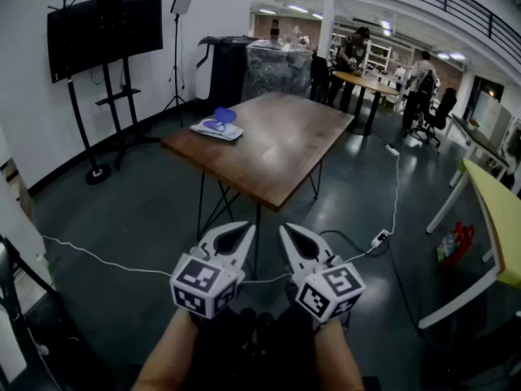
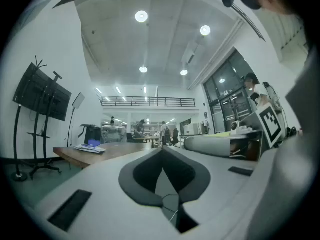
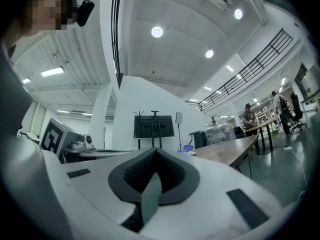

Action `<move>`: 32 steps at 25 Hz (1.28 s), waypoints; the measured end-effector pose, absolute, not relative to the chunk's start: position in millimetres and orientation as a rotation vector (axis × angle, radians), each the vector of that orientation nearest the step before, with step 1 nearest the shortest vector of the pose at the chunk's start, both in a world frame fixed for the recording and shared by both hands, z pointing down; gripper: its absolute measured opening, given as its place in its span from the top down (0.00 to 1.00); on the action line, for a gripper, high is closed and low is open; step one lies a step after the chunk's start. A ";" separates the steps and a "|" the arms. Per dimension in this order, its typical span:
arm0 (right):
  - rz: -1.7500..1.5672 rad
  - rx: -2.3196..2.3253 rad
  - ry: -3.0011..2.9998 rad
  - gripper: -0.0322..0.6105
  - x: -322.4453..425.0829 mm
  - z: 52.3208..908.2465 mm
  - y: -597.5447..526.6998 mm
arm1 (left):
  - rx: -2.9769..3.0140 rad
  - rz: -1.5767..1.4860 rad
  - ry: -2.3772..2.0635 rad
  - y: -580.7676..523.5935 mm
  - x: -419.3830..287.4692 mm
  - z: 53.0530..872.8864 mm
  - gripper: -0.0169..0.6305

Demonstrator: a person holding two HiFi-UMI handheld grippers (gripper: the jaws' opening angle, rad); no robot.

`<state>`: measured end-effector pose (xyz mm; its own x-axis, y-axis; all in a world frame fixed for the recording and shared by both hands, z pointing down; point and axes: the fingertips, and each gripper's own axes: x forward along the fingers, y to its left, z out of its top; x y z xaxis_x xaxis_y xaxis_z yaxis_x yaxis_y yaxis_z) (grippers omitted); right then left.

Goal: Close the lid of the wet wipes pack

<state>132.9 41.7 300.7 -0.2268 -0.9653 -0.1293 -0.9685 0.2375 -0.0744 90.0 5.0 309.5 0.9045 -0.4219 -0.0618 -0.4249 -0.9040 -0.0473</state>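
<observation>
though empty, left claw [image 1: 238, 235] and right claw [image 1: 291, 235] fully closed

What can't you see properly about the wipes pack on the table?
- Head view: the wet wipes pack is far off and small; its print and opening cannot be read.
- Left gripper view: the pack is tiny, and the left gripper covers part of the table.
- Right gripper view: only a blue speck shows past the right gripper.
</observation>
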 end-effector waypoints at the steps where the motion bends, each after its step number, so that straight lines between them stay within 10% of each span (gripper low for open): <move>1: 0.037 -1.848 2.354 0.94 132.7 301.9 40.9 | -3.010 0.078 0.666 4.8 89.3 309.8 0.96; 32: 0.040 -1.674 2.461 0.93 79.8 301.5 7.8 | -2.944 0.031 0.914 -20.7 17.7 314.2 0.96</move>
<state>79.8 7.8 301.5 -0.3583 -0.9213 -0.1513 -0.9258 0.3715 -0.0703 17.7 -20.7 314.2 0.8240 -0.5653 -0.0364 -0.5665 -0.8225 -0.0501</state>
